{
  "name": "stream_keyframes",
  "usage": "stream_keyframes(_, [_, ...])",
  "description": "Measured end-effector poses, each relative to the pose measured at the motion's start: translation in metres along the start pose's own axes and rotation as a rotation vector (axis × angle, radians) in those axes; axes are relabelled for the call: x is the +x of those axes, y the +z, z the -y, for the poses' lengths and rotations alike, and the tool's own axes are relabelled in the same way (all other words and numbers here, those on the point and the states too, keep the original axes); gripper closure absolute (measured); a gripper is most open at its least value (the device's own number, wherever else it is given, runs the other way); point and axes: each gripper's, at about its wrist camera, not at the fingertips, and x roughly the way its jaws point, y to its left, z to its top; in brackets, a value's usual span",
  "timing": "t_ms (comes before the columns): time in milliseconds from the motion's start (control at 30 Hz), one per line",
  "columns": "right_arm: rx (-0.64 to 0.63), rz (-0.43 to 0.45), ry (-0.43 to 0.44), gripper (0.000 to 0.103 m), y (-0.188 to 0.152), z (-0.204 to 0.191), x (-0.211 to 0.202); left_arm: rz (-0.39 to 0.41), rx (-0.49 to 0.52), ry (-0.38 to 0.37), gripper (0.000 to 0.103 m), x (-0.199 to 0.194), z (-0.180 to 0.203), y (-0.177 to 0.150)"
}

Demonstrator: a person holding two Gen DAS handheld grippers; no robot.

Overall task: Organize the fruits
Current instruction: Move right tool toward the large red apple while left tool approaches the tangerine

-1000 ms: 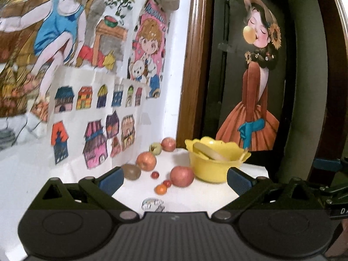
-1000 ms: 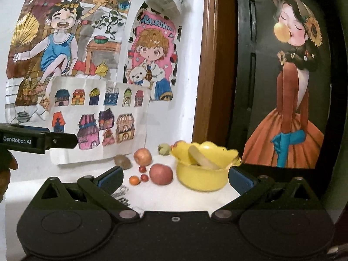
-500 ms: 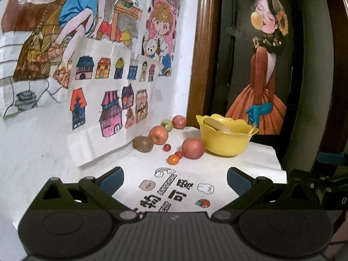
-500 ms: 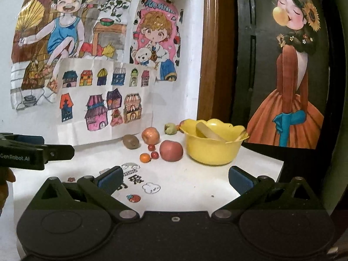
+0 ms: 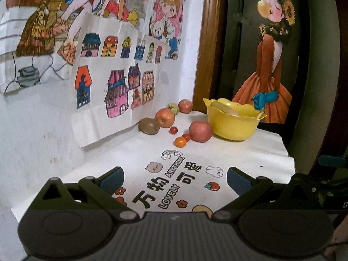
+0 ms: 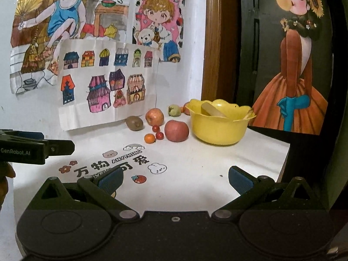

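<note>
A yellow scalloped bowl (image 5: 233, 124) (image 6: 217, 126) stands at the far right of the white table, with pale fruit pieces inside. Left of it lie a big red apple (image 5: 200, 131) (image 6: 176, 130), a second apple (image 5: 165, 117) (image 6: 154, 116), a brown kiwi (image 5: 149, 126) (image 6: 134, 123), a small orange fruit (image 5: 180, 141) (image 6: 149, 138) and red cherry tomatoes (image 5: 173, 130) (image 6: 159, 135). A green fruit (image 6: 174, 110) and another apple (image 5: 185, 106) sit by the wall. My left gripper (image 5: 175, 179) and right gripper (image 6: 175, 177) are both open and empty, well short of the fruit.
The white tablecloth (image 5: 250, 158) carries printed cartoon stickers and lettering near me. Children's drawings (image 6: 108, 82) hang on the wall behind the fruit. A wooden door frame (image 6: 214, 43) and a dark panel with a painted girl stand at the right. The table's right edge drops off beside the bowl.
Both grippers have tilted down and pulled back a little, so more of the tablecloth with its printed lettering shows. The fruit and bowl have not moved.
</note>
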Motion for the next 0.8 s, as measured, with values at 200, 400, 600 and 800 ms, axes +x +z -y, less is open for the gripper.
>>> stream_keyframes(200, [0.0,-0.022,0.01,0.001,-0.002,0.0,0.009,-0.022,-0.002,0.008,0.0,0.01,-0.004,-0.002])
stream_keyframes(400, [-0.004,-0.043,0.022,0.001,-0.002,0.001,0.022,-0.041,0.01,0.019,0.0,0.02,-0.009,0.003])
stream_keyframes(600, [-0.01,-0.068,0.049,0.001,0.001,0.004,0.042,-0.074,0.005,0.038,0.0,0.033,-0.018,0.013])
stream_keyframes(800, [-0.03,-0.086,0.087,0.001,0.008,0.01,0.062,-0.091,0.009,0.065,0.0,0.05,-0.028,0.027])
